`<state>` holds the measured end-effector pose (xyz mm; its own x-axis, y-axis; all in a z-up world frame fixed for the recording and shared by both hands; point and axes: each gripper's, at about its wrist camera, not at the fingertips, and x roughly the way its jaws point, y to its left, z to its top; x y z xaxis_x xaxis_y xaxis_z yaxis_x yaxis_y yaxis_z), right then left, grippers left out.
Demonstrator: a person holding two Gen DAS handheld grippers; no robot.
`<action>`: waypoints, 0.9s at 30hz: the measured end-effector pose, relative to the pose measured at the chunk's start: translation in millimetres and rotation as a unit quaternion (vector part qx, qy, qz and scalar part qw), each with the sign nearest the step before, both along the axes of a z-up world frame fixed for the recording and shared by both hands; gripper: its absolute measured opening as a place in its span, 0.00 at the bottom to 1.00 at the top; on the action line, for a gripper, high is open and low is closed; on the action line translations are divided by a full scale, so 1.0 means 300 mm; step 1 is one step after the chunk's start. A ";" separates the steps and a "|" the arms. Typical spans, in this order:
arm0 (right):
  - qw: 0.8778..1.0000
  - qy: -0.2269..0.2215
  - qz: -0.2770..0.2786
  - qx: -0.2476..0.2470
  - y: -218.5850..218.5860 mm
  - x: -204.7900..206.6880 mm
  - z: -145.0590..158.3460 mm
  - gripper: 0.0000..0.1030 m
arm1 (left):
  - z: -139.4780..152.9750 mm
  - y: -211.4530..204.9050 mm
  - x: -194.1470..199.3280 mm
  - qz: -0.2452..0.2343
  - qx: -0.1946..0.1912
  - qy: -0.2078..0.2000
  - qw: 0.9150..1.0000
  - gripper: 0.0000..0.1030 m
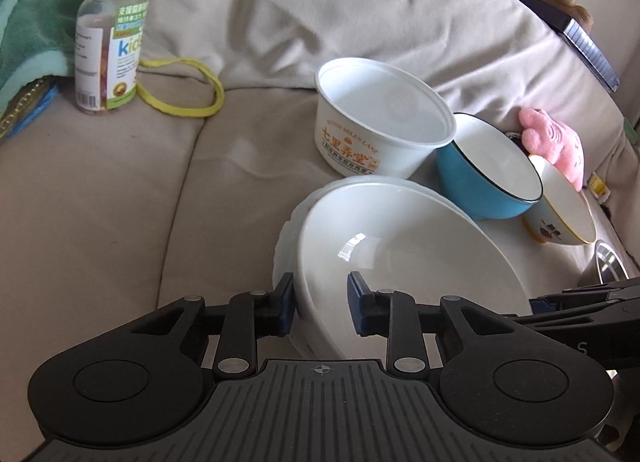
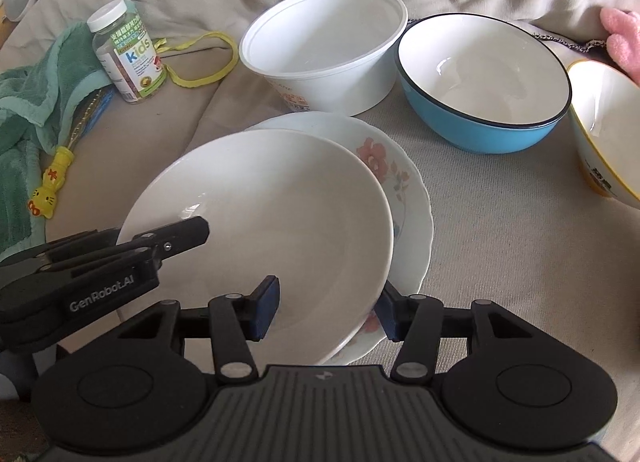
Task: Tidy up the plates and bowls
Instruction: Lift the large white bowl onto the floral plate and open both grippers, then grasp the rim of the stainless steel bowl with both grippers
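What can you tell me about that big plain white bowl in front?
The white bowl is wide, shallow and glossy, looks ceramic, with no pattern and nothing inside. It sits tilted on a flowered plate on the beige sofa cushion. The left gripper straddles its near rim, one finger outside and one inside. The right gripper does the same at another part of the rim. Both are open; whether the fingers touch the bowl is unclear.
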<state>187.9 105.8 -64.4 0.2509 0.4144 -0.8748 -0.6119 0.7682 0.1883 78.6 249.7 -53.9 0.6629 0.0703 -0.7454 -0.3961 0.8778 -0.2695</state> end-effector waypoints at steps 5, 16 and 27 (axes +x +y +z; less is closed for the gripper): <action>1.000 -0.015 -0.003 -0.003 0.000 -0.001 0.005 0.50 | 0.020 -0.011 -0.009 0.009 0.029 -0.006 1.000 0.27; 0.997 -0.063 0.014 0.043 -0.119 -0.006 0.174 0.50 | 0.156 -0.034 -0.069 0.039 0.039 -0.098 0.994 0.18; 0.980 -0.161 -0.091 0.072 -0.865 0.074 0.362 0.80 | 0.232 -0.569 0.221 -0.147 -0.111 -0.117 0.976 0.19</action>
